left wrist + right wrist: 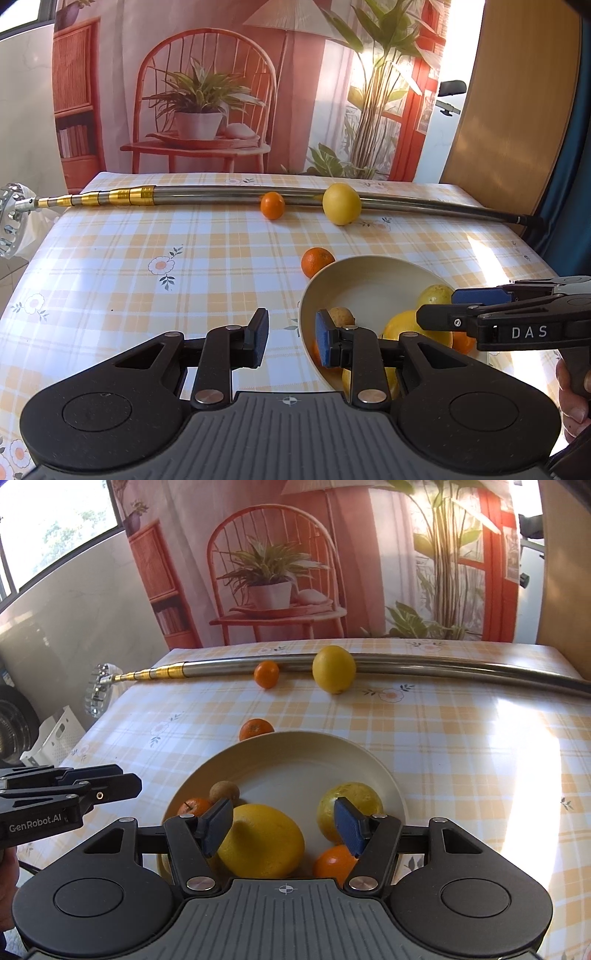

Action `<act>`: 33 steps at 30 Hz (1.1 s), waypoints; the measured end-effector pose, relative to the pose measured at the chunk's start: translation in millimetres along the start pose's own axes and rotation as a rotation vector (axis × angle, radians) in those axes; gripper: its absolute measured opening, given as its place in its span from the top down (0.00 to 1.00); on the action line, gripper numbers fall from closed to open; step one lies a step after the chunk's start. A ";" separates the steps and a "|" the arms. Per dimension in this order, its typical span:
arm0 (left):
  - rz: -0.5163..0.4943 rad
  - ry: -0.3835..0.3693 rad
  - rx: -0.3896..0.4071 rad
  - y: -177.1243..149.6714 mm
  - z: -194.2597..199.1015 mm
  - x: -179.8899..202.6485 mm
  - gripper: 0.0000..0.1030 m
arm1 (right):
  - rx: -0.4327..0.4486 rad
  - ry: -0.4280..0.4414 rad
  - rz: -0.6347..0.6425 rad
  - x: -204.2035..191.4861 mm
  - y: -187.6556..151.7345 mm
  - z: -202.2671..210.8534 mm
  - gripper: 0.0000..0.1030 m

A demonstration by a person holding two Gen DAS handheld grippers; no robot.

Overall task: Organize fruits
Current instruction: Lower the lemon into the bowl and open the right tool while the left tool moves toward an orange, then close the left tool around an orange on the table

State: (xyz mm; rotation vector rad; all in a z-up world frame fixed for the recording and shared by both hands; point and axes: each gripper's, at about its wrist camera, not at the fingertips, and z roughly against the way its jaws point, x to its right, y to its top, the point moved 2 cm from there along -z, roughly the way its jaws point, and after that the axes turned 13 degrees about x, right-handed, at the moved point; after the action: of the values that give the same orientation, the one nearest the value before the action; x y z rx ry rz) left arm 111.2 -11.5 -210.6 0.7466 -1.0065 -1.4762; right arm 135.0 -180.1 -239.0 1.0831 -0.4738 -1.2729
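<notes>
Big table (461,738) w/ checked cloth, a long metal pole (406,664) at the back. The bowl (295,749) holds most fruit. Still out: the lemon (333,669) & 2 small oranges (266,674), (255,728). Right gripper (284,830) is apart over the bowl, holding nothing. Left gripper (291,341) is apart too, one finger by the rim. It could bump & tip the bowl, or the round lemon could roll

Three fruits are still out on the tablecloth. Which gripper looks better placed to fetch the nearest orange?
Probably the left gripper: it is open and empty beside the bowl's left rim, the side where the nearest orange sits. The right gripper hangs open over the fruit in the bowl.
</notes>
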 end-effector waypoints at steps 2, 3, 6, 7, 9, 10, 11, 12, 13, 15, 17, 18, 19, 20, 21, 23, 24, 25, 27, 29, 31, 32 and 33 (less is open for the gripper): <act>0.000 0.001 -0.003 -0.1 -0.8 -0.1 0.71 | 0.009 -0.017 -0.023 5.6 -1.2 0.0 0.44; -0.001 0.002 -0.005 -0.3 -0.9 -0.1 0.71 | 0.014 -0.026 -0.031 7.7 -1.5 0.2 0.44; -0.001 0.005 -0.010 -0.8 -2.1 -0.3 0.71 | 0.030 -0.047 -0.053 13.8 -1.6 0.5 0.44; -0.001 0.006 -0.011 -1.0 -2.6 -0.4 0.71 | 0.034 -0.052 -0.058 15.4 -1.7 0.8 0.44; -0.001 0.008 -0.014 -1.7 -3.3 -0.4 0.71 | 0.041 -0.060 -0.069 17.7 -2.3 1.0 0.44; -0.001 0.009 -0.016 -2.2 -3.7 -0.5 0.71 | 0.044 -0.062 -0.073 18.8 -2.5 1.0 0.44; -0.002 0.010 -0.018 -3.1 -3.8 -0.6 0.71 | 0.047 -0.064 -0.078 19.6 -3.4 1.1 0.44; -0.002 0.011 -0.020 -3.8 -4.2 -0.6 0.71 | 0.051 -0.066 -0.082 20.4 -3.6 1.2 0.44; -0.002 0.012 -0.023 -4.6 -4.5 -0.8 0.71 | 0.053 -0.067 -0.084 21.2 -3.7 1.3 0.44; -0.002 0.014 -0.029 -5.4 -5.0 -1.1 0.71 | 0.061 -0.072 -0.088 22.7 -3.3 1.5 0.44; 0.000 0.016 -0.033 -5.7 -6.0 -2.2 0.71 | 0.071 -0.078 -0.088 24.8 -1.9 1.4 0.44; -0.001 0.019 -0.033 -5.2 -6.6 -3.0 0.71 | 0.077 -0.082 -0.089 26.6 -0.3 1.1 0.44; 0.000 0.023 -0.032 -4.4 -7.2 -4.1 0.71 | 0.083 -0.085 -0.089 28.2 1.0 0.9 0.44; 0.003 0.026 -0.031 -3.4 -7.8 -5.6 0.71 | 0.089 -0.089 -0.090 30.4 2.8 0.5 0.44; 0.008 0.029 -0.032 -1.8 -8.9 -7.3 0.71 | 0.093 -0.092 -0.090 32.4 4.5 0.0 0.44; 0.020 0.035 -0.034 2.2 -11.2 -11.3 0.71 | 0.101 -0.098 -0.088 36.0 8.6 -0.9 0.44; 0.025 0.039 -0.034 5.4 -12.8 -14.0 0.71 | 0.108 -0.102 -0.083 38.3 12.2 -1.3 0.44; 0.029 0.042 -0.032 8.9 -13.8 -16.9 0.71 | 0.115 -0.105 -0.080 40.3 15.6 -1.7 0.44; 0.034 0.047 -0.018 18.4 -15.2 -23.1 0.71 | 0.132 -0.110 -0.076 44.9 23.2 -1.9 0.44; 0.035 0.057 0.002 29.3 -16.0 -29.5 0.71 | 0.152 -0.115 -0.068 49.7 32.7 -1.9 0.44; 0.038 0.069 0.025 42.3 -16.1 -37.0 0.71 | 0.174 -0.121 -0.056 53.8 41.9 -1.4 0.44; 0.041 0.074 0.036 48.3 -16.1 -40.0 0.71 | 0.185 -0.124 -0.051 55.7 46.4 -1.6 0.44; 0.045 0.079 0.047 55.0 -16.0 -43.2 0.71 | 0.196 -0.128 -0.047 58.3 51.6 -1.7 0.44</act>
State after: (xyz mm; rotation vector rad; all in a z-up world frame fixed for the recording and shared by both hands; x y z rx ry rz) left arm 156.3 28.7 -171.8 0.8046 -0.9942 -1.3782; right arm 180.2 -237.2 -211.4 1.1858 -0.6844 -1.3639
